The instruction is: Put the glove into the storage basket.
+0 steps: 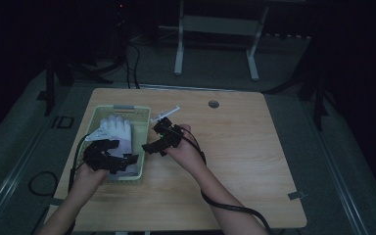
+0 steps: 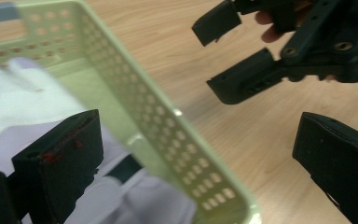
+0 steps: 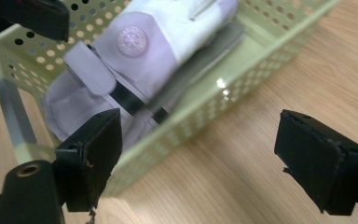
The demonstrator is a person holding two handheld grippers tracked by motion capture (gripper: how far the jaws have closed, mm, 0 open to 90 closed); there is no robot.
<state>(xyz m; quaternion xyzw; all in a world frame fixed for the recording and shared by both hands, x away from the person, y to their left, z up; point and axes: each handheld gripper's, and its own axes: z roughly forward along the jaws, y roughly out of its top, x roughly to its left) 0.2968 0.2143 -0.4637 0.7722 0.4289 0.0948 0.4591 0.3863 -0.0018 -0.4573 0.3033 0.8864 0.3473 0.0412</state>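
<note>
White glove [image 1: 117, 131] lies inside pale green perforated basket [image 1: 144, 128], at left part of wooden table [image 1: 245, 147]. Left gripper [image 1: 108, 157] hovers over basket's near end, jaws apart, holding nothing. Right gripper [image 1: 162, 139] just beside basket's right wall, above bare table, jaws apart, also holding nothing.

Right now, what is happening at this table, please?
A person holds a gripper in each hand at a pale green basket on the wooden table. A white glove lies inside. The left gripper is over the basket, the right gripper beside its wall. Both are open and hold nothing.
</note>
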